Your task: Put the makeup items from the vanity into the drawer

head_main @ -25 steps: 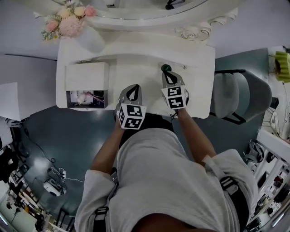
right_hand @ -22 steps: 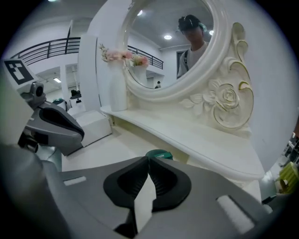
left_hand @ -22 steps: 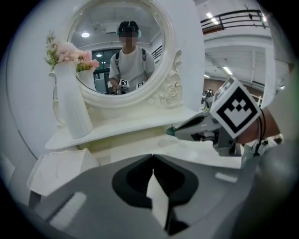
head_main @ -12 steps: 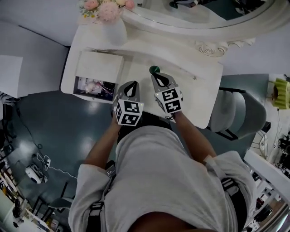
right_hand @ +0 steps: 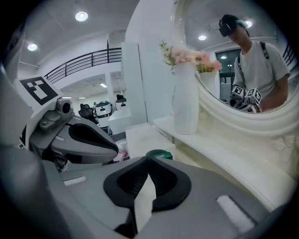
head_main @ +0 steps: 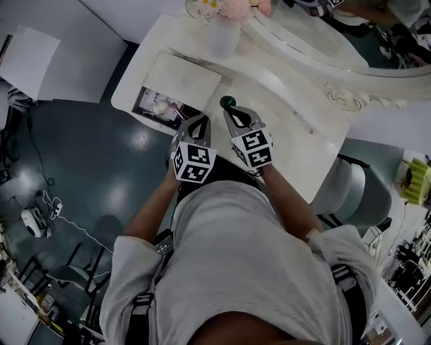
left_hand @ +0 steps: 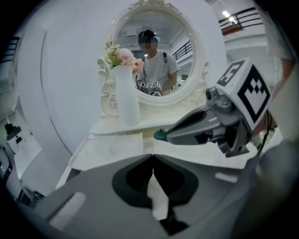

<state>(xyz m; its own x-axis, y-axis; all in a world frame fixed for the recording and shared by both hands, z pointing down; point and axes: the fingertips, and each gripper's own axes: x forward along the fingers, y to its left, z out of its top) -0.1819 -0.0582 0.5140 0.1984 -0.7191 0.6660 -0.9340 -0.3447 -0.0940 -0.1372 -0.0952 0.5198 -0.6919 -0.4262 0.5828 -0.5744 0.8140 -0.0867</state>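
I am pinching a small dark-green round-capped makeup item [head_main: 229, 102] in my right hand-held gripper [head_main: 232, 110], its cap pointing forward past the tips, above the white table [head_main: 296, 128] near the open drawer [head_main: 160, 108]. My left hand-held gripper [head_main: 199, 119] is closed and empty.

Table [head_main: 306, 131]: white. Makeup item [head_main: 229, 102]: dark green. Left gripper [head_main: 199, 119] and right gripper [head_main: 233, 110]: grey, each with black-and-white square-marker cube. Vase [head_main: 223, 38]: white. Flowers [head_main: 236, 8]: pink. Floor [head_main: 87, 155]: dark teal.
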